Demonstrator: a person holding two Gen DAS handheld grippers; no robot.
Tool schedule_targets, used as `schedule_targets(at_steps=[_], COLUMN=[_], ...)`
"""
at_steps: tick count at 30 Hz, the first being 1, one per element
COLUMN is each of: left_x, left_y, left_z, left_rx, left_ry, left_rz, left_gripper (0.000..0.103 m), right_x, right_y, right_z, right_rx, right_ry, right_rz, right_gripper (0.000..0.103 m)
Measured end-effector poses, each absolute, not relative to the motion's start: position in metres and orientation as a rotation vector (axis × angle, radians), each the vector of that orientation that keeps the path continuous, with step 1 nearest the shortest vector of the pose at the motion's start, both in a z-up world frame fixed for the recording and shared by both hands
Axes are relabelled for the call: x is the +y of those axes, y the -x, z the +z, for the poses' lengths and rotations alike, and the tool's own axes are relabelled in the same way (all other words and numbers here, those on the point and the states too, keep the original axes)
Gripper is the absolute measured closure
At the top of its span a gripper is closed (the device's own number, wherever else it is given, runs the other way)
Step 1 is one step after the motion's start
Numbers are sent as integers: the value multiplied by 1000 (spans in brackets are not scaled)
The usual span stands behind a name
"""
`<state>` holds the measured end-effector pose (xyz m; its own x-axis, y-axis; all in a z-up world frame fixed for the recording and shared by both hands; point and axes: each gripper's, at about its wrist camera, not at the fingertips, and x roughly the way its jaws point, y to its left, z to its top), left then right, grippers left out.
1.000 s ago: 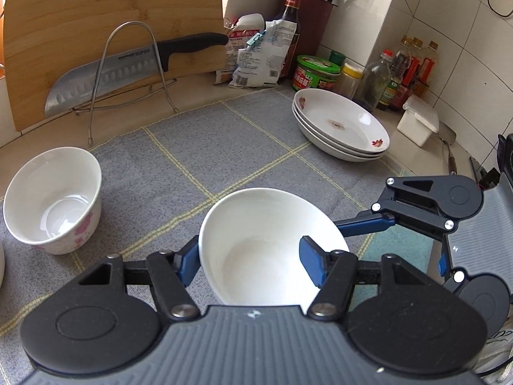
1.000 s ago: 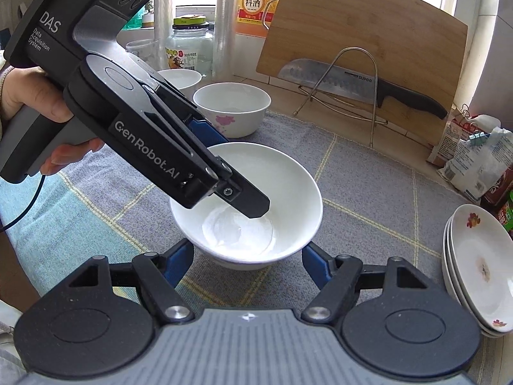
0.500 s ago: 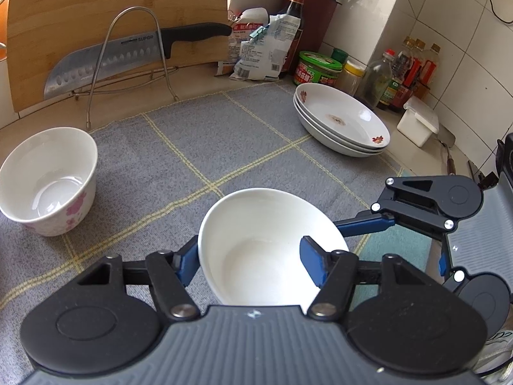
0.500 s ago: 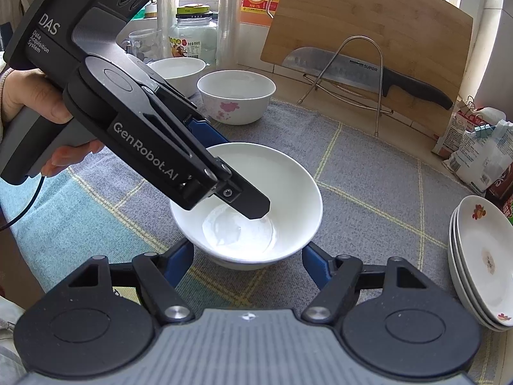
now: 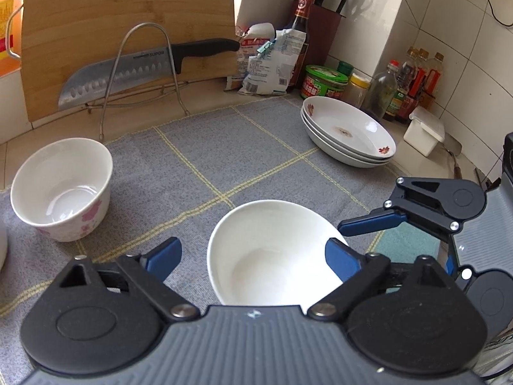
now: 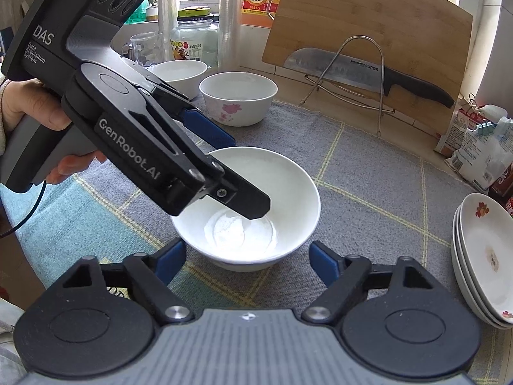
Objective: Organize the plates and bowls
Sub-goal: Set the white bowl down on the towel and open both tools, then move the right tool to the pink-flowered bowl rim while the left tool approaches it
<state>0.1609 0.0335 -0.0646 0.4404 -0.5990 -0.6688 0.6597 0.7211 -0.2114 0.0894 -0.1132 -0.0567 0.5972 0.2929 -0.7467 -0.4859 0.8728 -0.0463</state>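
we hold a gripper in each hand over a grey checked mat [image 5: 224, 147] spread on the bench. the plain white bowl [image 5: 272, 253] sits on the mat, right in front of both grippers.

our left gripper [image 5: 253, 253] has just been opening: its blue fingers [image 5: 163, 253] now stand spread wide. the left one is clear of the bowl's wall, while the right one sits over the bowl's rim, with no pinch on it. from the right wrist view we see that gripper reaching down over the bowl [image 6: 247, 205], one finger above the inside, the other outside the far rim.

our right gripper [image 6: 247, 256] has also just been opening; its fingers [image 6: 323, 260] are spread apart on either side of the bowl's near wall, not touching it.

a flowered bowl [image 5: 61, 189] stands upright on the mat's left part, well apart from the plain one. another white bowl [image 6: 178, 73] sits just behind it in the right wrist view. a stack of three flowered plates [image 5: 349, 134] rests at the mat's far right corner.

behind the mat, a cleaver [image 5: 138, 67] lies in a wire rack [image 5: 144, 64] against a wooden cutting board [image 5: 128, 9].
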Motion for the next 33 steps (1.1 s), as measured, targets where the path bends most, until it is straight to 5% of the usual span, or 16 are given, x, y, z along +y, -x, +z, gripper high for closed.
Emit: schedule_targets(at_steps=[16, 33], left_x=[57, 107], left_y=[-119, -107], left_z=[-44, -59], left_rx=[590, 622], left_ry=[-217, -140], left_rz=[-576, -437], left_gripper=[2, 2], right_x=[-122, -109], right_y=[-84, -100], right_z=[-40, -25], right_rx=[797, 842], right_ry=[216, 218], right_rz=[443, 459], right_gripper=[0, 0])
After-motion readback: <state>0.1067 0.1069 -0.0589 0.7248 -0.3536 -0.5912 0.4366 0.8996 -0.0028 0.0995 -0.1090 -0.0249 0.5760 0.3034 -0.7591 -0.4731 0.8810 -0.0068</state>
